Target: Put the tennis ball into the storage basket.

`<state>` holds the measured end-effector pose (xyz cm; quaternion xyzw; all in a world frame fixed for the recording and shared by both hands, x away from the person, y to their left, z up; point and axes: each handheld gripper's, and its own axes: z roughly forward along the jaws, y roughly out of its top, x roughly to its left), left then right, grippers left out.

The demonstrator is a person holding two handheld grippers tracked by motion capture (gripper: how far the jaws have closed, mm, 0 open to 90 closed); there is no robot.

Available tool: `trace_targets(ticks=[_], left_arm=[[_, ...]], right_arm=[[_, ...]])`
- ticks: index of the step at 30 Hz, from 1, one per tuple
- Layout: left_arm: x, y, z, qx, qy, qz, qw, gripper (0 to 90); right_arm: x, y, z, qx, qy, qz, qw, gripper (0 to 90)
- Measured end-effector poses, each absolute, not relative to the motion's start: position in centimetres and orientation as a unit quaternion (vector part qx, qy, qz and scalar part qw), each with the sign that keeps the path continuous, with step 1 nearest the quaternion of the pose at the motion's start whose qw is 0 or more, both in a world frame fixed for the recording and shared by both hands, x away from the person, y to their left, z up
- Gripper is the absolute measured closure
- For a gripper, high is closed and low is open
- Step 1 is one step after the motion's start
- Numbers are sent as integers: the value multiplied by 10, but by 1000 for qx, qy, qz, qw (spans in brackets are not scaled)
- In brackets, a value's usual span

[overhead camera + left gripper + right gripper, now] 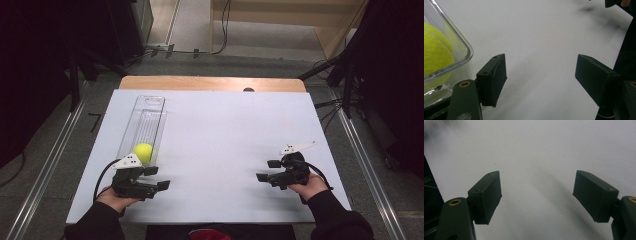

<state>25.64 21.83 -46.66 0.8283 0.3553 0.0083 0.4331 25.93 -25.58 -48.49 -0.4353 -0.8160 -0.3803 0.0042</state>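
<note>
One tennis ball (143, 152) sits at the near end of one clear plastic tray (150, 107), left side of the white desk (230, 130). Tray's long axis runs near-to-far, slightly tilted right toward the far end. Left tool (156, 178) is just near of the tray's near end, jaws spread, nothing between them; in the left gripper view the ball (435, 50) shows behind the tray's rounded corner (464, 47), just left of the left jaw. So the ball lies just far and slightly left of the left tool, with the tray wall between them. Reaching it probably means going over the rim. Right tool (266, 171) is well apart on the right side of the desk, jaws also apart and empty, pointing left over bare desk. Left hand (112, 197) is clearly the nearer one; right hand (312, 186) has the whole desk width to cross. Count: one ball, one tray, two tools.
</note>
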Motion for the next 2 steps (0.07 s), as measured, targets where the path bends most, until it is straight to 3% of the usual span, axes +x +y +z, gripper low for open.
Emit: trace_targets(ticks=[2], left_arm=[[256,218,-466,827,356,8,434,260]], right_arm=[[259,-256,-484,-434,-816,-381,5,207]])
